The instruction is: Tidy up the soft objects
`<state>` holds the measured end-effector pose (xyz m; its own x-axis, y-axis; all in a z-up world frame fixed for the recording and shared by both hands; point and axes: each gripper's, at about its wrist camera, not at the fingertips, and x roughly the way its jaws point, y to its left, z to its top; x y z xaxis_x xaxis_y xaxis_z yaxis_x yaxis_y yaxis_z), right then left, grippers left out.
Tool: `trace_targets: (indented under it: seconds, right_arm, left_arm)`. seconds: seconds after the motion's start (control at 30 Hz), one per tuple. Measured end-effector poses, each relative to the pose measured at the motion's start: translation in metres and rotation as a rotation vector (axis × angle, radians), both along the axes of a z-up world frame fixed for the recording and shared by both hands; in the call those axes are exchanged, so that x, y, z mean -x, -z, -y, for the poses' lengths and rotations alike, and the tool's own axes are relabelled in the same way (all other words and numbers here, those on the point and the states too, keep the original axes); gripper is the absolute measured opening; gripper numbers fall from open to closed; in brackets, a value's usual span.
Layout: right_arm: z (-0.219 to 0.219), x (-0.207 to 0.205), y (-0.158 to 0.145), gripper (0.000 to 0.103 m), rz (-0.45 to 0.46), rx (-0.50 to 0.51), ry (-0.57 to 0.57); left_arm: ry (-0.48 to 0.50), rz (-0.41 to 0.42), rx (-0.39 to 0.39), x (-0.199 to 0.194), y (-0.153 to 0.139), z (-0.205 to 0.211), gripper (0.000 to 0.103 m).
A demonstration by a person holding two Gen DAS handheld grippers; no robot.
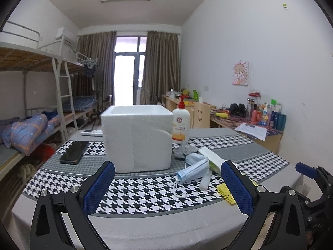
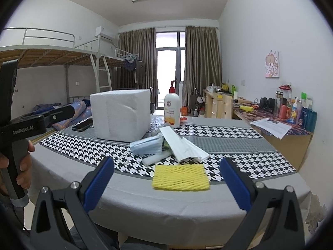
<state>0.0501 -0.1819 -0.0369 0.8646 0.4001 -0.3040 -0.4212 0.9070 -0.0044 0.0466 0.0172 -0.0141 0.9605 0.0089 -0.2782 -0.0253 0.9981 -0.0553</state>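
Both the left gripper (image 1: 167, 184) and the right gripper (image 2: 166, 182) are held wide open and empty above the tabletop (image 2: 145, 206), where the yellow foam net sleeve (image 2: 180, 177) is laid beside the blue pleated face mask (image 2: 146, 145), near the white foam box (image 2: 121, 115).

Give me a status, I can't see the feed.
Left claw open, empty. Right claw open, empty. Yellow foam net and masks loose beside foam box. Nothing blocking.

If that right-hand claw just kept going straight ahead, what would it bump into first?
Probably the yellow foam mesh pad lying flat on the table, centred between the open right gripper fingers. Height is unclear; passing above it, the folded white paper comes next.
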Motion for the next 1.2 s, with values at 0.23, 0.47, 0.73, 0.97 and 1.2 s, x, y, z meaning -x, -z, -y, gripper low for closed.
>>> trace_targets:
  seconds: [0.23,0.47,0.73,0.97,1.2]
  right_arm:
    - [0.000,-0.018,0.007,0.103,-0.043,0.010,0.015]
    - [-0.001,-0.038,0.013,0.102,-0.086,0.023,0.038]
    - [-0.002,-0.061,0.023,0.102,-0.153,0.040,0.058]
    - [-0.005,-0.077,0.037,0.102,-0.216,0.074,0.080]
    - [-0.003,-0.090,0.044,0.102,-0.263,0.077,0.089]
  left_arm:
    - [0.048,-0.059,-0.006,-0.025,0.010,0.000,0.102]
    - [0.064,-0.113,-0.011,-0.052,0.018,-0.002,0.102]
    - [0.086,-0.171,-0.024,-0.082,0.027,-0.002,0.102]
    - [0.123,-0.248,-0.017,-0.107,0.040,-0.002,0.102]
    - [0.169,-0.298,-0.052,-0.128,0.047,0.009,0.102]
